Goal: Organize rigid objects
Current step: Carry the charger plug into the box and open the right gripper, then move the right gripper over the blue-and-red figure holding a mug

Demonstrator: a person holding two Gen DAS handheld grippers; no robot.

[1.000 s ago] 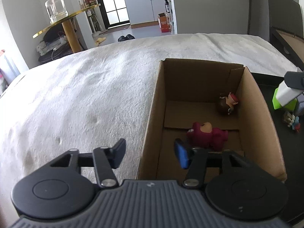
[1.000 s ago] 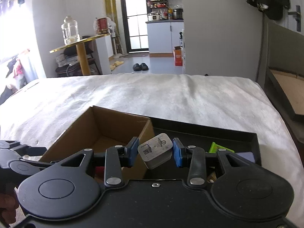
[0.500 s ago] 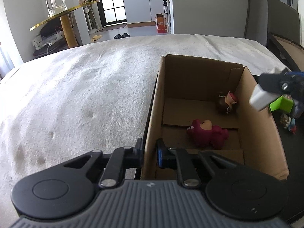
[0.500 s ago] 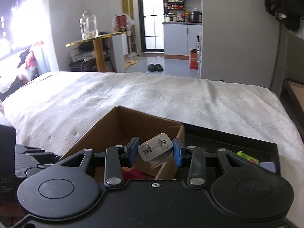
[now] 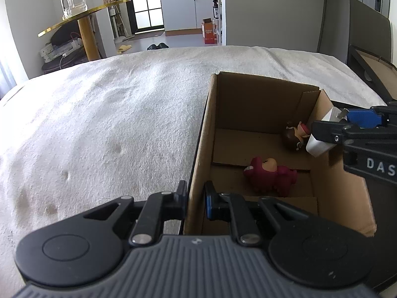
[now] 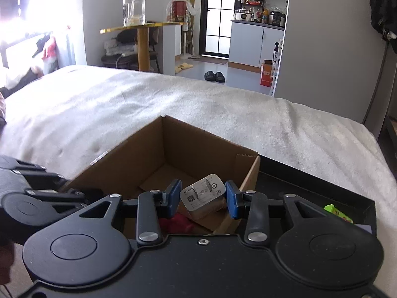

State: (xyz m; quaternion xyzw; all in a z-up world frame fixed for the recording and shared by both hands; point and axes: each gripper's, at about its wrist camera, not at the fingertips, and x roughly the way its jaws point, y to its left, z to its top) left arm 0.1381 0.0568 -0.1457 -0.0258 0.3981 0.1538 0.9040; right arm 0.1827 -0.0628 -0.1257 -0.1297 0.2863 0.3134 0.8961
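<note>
Left wrist view. The left claw [image 5: 196,196] is closed on the near left wall of the box [image 5: 198,154], one finger outside, one inside, steadying it. Ahead and right of the claw, on the box floor, lie a pink toy [image 5: 270,175] and, farther off by the right wall, a small figure [image 5: 295,135]. The right claw [image 5: 347,126] enters from the right, over the right wall, gripping a white charger [image 5: 320,139] just above the figure. Left of the claw, only bedspread [image 5: 99,129].

Right wrist view. The right claw [image 6: 202,198] grips the charger [image 6: 202,193] between both pads, prongs facing forward, held over the near right part of the box [image 6: 158,149]. The pink toy [image 6: 177,223] shows just below the left finger. To the right of the claw lies a black tray [image 6: 310,181] with a green item [image 6: 335,211] in it; further contents are hidden behind the claw body. The left claw [image 6: 62,186] shows at far left on the box wall.

Assessment. Two items are boxed; the charger is over the box but unreleased; at least the green item remains. The right wall rim sits close under the right claw; open floor lies ahead toward the far wall, so a release slightly forward and left should avoid both figures and the rim.
</note>
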